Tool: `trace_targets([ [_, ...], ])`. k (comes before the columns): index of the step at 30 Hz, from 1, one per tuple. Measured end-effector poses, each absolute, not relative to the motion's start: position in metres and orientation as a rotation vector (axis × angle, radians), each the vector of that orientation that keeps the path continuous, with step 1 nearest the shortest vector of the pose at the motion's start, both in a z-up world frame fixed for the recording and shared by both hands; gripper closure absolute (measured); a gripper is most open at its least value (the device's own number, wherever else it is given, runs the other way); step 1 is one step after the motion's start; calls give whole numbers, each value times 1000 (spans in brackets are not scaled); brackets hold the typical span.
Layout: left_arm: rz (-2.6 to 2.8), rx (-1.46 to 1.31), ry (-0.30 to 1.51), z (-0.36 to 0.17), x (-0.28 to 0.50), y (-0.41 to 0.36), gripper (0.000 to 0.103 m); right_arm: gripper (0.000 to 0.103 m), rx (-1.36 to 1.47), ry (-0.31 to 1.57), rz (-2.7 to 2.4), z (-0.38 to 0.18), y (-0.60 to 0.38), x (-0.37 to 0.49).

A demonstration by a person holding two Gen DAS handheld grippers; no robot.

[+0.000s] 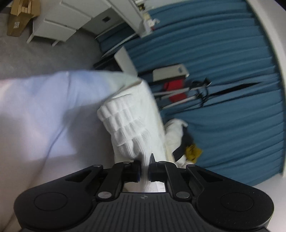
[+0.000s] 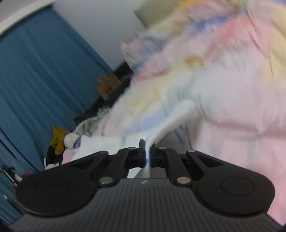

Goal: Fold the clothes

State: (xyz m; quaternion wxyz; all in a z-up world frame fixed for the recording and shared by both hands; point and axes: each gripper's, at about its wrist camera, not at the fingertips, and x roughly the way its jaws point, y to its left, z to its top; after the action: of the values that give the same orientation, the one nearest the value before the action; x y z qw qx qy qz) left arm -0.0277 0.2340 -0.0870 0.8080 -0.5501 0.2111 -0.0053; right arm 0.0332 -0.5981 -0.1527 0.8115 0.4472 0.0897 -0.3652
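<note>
Here both grippers' fingers pinch white fabric: left gripper [image 1: 144, 166] a white ribbed garment [image 1: 128, 128], right gripper [image 2: 147, 157] (blurred) a white cloth edge [image 2: 171, 121]

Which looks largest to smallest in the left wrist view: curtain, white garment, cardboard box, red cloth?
1. Curtain
2. White garment, though it is nearest the camera
3. Cardboard box
4. Red cloth; its size is close to the box, so unsure
</note>
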Motion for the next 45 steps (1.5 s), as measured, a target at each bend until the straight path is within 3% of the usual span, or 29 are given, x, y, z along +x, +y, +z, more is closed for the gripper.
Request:
trace_targets([
  [8, -45, -1137, 485, -46, -13, 239, 95, 97, 767, 110, -736, -91, -584, 62],
  [16, 5, -1191, 458, -22, 148, 239, 95, 97, 440, 162, -670, -21, -560, 236],
  [24, 123, -1067, 485, -77, 305, 213, 93, 97, 195, 305, -681, -81, -559, 409],
  [31, 114, -990, 495, -99, 344, 211, 83, 94, 219, 379, -643, -133, -559, 445],
  [34, 84, -985, 477, -94, 339, 211, 67, 86, 268, 373, -616, -133, -564, 437],
  [36, 83, -967, 464, -86, 325, 211, 43, 72, 288, 349, -611, -122, -565, 418],
  [38, 76, -930, 453, -73, 304, 209, 33, 47, 294, 311, -594, -110, -565, 393],
  [40, 86, -860, 432, -62, 276, 204, 26, 31, 323, 286, -519, -101, -571, 363],
  [41, 95, -834, 421, -57, 261, 202, 21, 31, 347, 275, -485, -101, -574, 344],
  [45, 140, -938, 497, -57, 213, 209, 21, 31, 573, 281, -502, -120, -590, 275],
])
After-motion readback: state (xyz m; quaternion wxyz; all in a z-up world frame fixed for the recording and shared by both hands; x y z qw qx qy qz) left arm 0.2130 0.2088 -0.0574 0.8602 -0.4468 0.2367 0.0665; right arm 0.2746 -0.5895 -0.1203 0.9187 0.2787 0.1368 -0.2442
